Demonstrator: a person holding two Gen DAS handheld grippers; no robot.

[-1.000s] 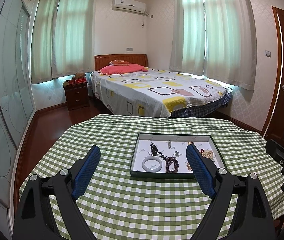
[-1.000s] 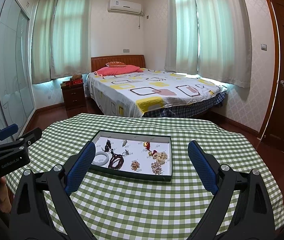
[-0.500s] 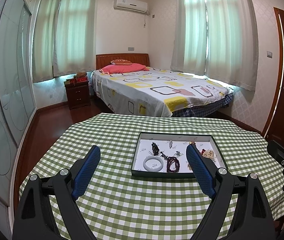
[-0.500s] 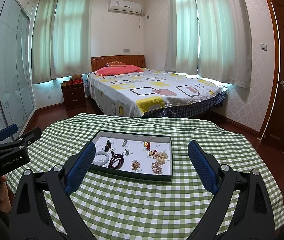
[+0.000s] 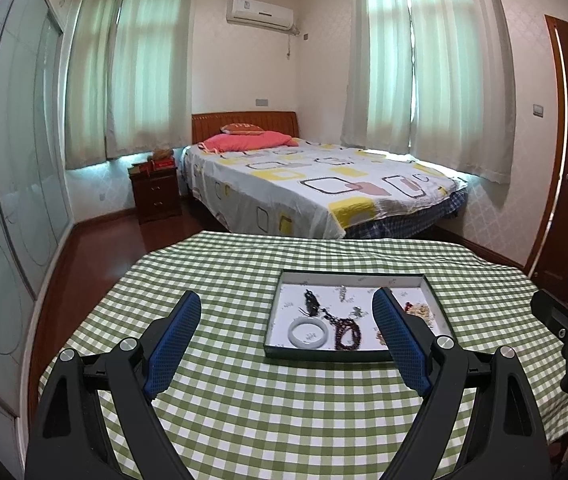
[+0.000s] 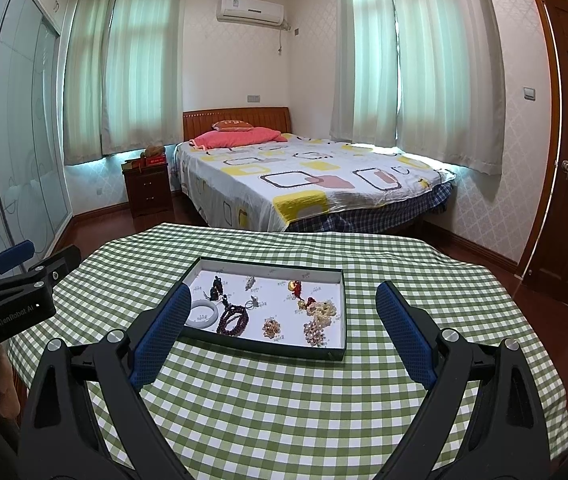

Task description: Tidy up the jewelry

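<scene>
Both views showing jewelry lying inside tray (image 5: 347,356) on table (image 5: 244,420).

Left wrist: left gripper (image 5: 287,336) hovering short of tray, pads wide apart, gripping nothing; bangle (image 5: 308,333) and beads (image 5: 347,334) lying at tray's near edge.

Right wrist: right gripper (image 6: 282,334) likewise spread wide and carrying nothing; bangle touching beads, pearl clusters (image 6: 319,318) bunching together. Fitting either a finished gathering or sorting pending. Nothing blocking tray; bed (image 6: 307,184) standing beyond.

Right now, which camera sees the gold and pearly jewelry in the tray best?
The right wrist view: the pearly cluster lies in plain sight inside the tray. In the left wrist view, one blue finger of the left gripper hides most of it.
</scene>
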